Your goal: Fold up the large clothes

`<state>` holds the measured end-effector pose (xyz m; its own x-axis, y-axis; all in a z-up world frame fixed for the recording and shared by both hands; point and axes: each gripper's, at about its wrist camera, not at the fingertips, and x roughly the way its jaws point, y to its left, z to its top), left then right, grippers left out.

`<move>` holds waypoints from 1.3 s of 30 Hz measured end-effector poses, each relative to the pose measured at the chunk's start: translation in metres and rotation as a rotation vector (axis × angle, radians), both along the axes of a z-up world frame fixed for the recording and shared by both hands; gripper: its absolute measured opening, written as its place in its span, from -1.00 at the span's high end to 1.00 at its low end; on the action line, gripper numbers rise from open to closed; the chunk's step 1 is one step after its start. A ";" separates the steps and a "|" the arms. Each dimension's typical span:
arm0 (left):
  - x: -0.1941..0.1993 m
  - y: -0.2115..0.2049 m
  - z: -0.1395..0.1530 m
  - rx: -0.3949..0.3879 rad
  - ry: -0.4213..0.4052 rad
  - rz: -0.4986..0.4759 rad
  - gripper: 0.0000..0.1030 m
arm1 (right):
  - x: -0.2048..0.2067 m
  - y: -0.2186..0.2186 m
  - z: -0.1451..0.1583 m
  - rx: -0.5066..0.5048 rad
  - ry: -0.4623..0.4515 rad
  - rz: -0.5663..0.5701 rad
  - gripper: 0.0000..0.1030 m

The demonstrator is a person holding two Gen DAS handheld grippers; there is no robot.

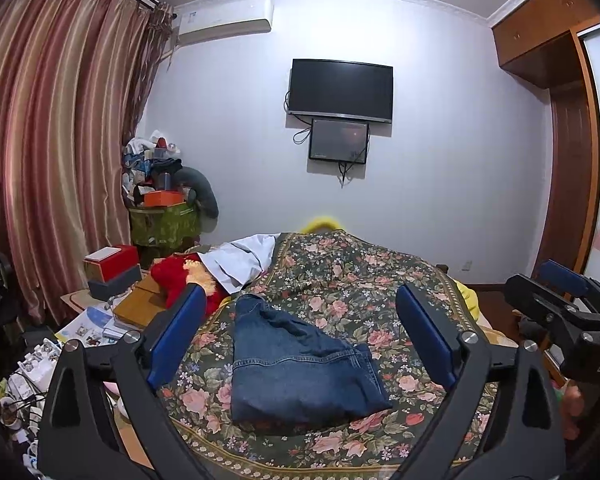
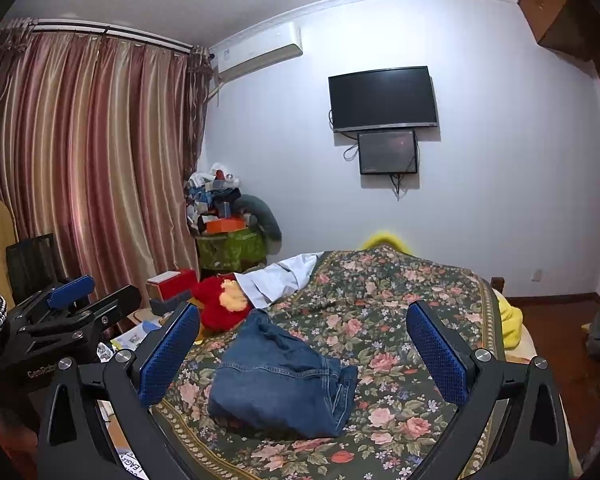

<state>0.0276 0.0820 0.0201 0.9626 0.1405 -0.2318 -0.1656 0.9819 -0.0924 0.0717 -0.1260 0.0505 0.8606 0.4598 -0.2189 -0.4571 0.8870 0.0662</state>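
A pair of blue jeans (image 1: 300,364) lies folded into a compact bundle on the floral bedspread (image 1: 380,280); it also shows in the right wrist view (image 2: 280,380). My left gripper (image 1: 300,312) is open and empty, held above and short of the jeans. My right gripper (image 2: 302,332) is open and empty too, also back from the jeans. The right gripper shows at the right edge of the left wrist view (image 1: 564,300), and the left gripper at the left edge of the right wrist view (image 2: 80,300).
A red plush toy (image 2: 220,304) and a white garment (image 2: 276,280) lie at the bed's far left. A cluttered side table with boxes (image 1: 112,268) stands left of the bed. Curtains (image 1: 52,140), a wall TV (image 1: 340,90) and a wardrobe (image 1: 572,160) surround the bed.
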 end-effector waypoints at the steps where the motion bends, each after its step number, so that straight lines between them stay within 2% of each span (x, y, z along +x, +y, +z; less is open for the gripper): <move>1: 0.000 0.000 0.000 0.000 0.002 0.000 -0.88 | 0.001 0.000 0.000 0.001 0.001 0.000 -1.00; 39: 0.003 0.008 -0.006 -0.033 0.014 -0.024 -0.91 | 0.003 -0.002 -0.003 0.012 0.003 -0.010 -1.00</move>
